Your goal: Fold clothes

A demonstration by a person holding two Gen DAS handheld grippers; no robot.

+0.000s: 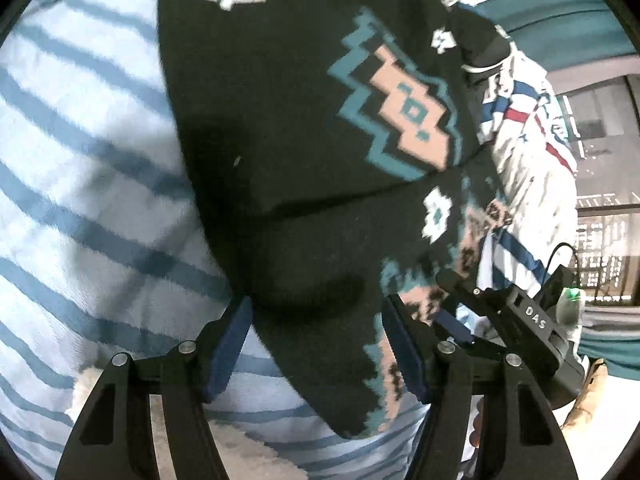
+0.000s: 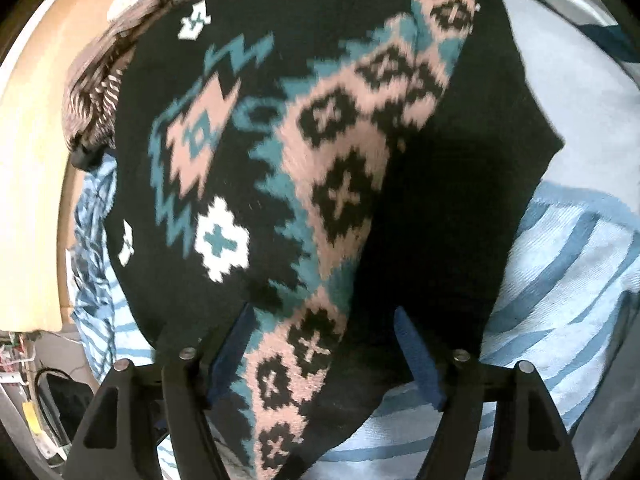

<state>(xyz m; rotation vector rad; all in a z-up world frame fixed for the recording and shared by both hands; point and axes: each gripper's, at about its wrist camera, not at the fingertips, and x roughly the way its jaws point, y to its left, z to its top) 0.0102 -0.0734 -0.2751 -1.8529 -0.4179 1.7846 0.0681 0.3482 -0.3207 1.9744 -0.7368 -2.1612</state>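
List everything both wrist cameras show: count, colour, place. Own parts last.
patterned sweater: one, black with teal, pink and white motifs, lying on the striped cloth, reaching between both tools' fingers
striped cloth: one, pale blue with darker stripes, spread beneath the sweater
white garment: one, white with blue and red stripes, beyond the sweater
brown striped garment: one, beside the sweater's far edge
left tool: black, blue pads, open
right tool: same, open

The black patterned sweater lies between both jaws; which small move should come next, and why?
Probably close both grippers, left and right, on the black patterned sweater. Both jaws stand apart around its folded edge, above the striped blue cloth, so nothing appears gripped yet.
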